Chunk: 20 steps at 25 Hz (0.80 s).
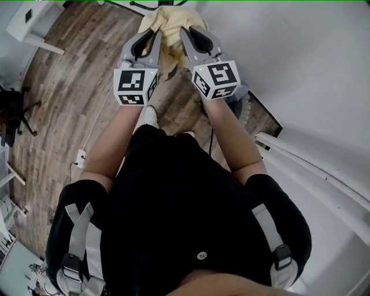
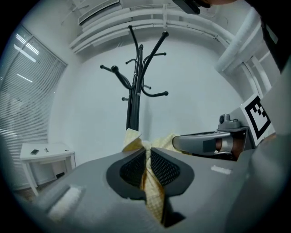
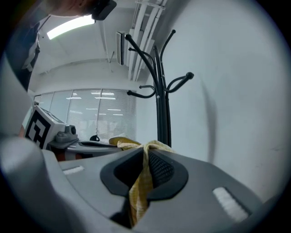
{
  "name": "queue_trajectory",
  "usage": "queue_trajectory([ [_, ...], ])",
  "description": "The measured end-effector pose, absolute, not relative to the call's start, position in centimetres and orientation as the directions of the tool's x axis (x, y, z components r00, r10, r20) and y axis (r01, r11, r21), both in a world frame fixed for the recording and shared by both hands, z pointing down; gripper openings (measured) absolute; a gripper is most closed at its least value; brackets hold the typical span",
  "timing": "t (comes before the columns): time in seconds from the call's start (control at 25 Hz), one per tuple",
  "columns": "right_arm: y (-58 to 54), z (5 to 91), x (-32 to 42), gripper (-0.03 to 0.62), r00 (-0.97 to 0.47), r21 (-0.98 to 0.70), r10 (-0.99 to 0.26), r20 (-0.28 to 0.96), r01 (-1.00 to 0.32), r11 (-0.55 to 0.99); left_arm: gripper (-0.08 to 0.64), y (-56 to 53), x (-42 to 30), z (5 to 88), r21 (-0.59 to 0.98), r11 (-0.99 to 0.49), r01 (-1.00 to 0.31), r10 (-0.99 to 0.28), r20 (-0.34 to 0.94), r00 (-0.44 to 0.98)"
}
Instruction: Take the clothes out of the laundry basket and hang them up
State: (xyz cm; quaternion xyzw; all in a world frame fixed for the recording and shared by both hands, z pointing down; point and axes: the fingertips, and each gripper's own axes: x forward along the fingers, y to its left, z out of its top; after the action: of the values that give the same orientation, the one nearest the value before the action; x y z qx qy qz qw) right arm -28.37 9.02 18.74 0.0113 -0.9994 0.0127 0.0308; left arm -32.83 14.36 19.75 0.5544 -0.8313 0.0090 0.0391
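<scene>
A pale yellow cloth (image 1: pixel 169 36) hangs between my two grippers, held out in front of me. My left gripper (image 1: pixel 155 36) is shut on one edge of it; the yellow fabric (image 2: pixel 150 182) is pinched between its black pads. My right gripper (image 1: pixel 186 34) is shut on the other edge, with cloth (image 3: pixel 141 182) clamped in its jaws. A black coat stand (image 2: pixel 135 86) with curved hooks rises straight ahead, close to the white wall; its post (image 3: pixel 162 113) shows just beyond the cloth. Its base (image 1: pixel 144 7) peeks in at the top of the head view.
White wall (image 1: pixel 300 69) to the right, with white rails (image 1: pixel 312 162) running along it. Wood floor (image 1: pixel 75 87) below. A white table (image 2: pixel 45 152) stands at the left, a black chair base (image 1: pixel 14 113) at the far left. A cable and socket (image 1: pixel 81 157) lie on the floor.
</scene>
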Motion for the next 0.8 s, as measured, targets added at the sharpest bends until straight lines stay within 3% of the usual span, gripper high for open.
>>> queue_trajectory([
  [0.8,6.3,31.8,-33.9,0.042,-0.954,-0.136,-0.032,0.297,-0.075,0.988,0.060,11.6,-38.2,32.2,0.103,0.392,-0.914,-0.902,0.237,-0.361],
])
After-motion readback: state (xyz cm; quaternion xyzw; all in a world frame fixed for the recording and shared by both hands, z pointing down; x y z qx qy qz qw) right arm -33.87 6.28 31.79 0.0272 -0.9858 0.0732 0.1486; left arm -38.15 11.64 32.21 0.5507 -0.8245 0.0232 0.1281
